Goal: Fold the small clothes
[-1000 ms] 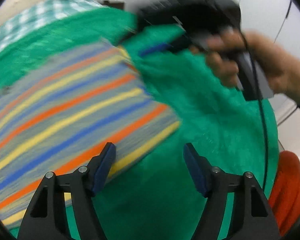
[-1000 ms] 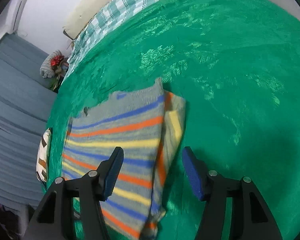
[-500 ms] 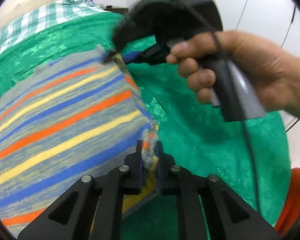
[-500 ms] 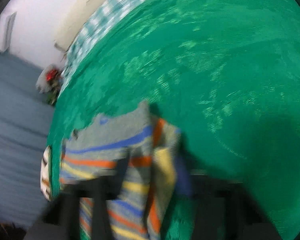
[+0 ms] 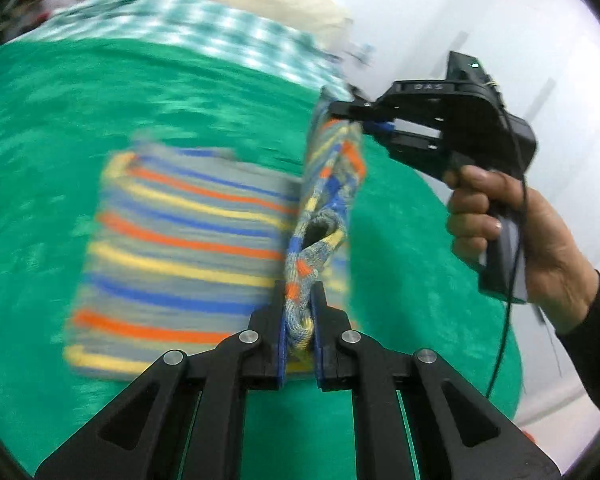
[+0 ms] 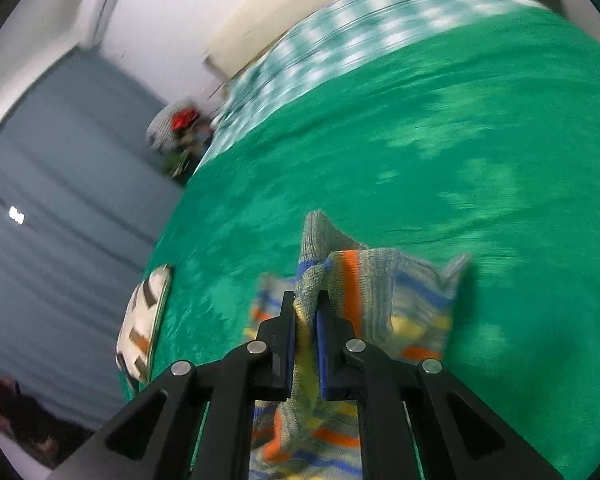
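Observation:
A small striped knit garment [image 5: 180,240], grey with orange, yellow and blue bands, lies partly on the green blanket [image 5: 60,120]. Its right edge is lifted off the blanket and stretched between both grippers. My left gripper [image 5: 299,320] is shut on the near corner of that edge. In the left wrist view my right gripper [image 5: 356,118], held by a hand [image 5: 512,232], pinches the far corner. In the right wrist view the right gripper [image 6: 306,320] is shut on a bunched fold of the striped garment [image 6: 384,296], which drapes to the right and below.
A green-and-white checked sheet [image 6: 340,48] covers the far end of the bed. A white patterned cushion [image 6: 144,316] lies at the blanket's left edge beside blue-grey curtains [image 6: 60,200]. White walls [image 5: 500,40] stand to the right.
Both grippers closed on the garment's right edge, then lifted it off the blanket and swung it leftwards over the flat part. The views are now motion-blurred.

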Demonstrator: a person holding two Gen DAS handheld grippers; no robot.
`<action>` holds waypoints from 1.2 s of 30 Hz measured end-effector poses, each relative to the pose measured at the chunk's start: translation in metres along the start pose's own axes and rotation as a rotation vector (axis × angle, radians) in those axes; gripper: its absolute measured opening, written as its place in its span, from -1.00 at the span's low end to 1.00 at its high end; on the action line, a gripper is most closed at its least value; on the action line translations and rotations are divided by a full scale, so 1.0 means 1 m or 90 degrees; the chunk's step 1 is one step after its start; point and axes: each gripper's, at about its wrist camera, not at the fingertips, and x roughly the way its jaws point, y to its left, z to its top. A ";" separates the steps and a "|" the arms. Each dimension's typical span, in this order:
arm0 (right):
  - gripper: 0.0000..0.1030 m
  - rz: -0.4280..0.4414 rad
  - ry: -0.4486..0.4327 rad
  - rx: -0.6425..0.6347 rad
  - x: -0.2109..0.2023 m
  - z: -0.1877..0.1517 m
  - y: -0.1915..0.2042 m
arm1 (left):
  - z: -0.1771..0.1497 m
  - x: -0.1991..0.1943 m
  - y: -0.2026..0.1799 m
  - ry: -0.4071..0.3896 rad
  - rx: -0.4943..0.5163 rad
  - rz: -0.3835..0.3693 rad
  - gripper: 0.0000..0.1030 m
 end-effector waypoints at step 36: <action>0.53 0.010 0.061 -0.004 0.012 -0.106 -0.051 | 0.080 0.074 0.144 0.125 -0.131 0.006 0.81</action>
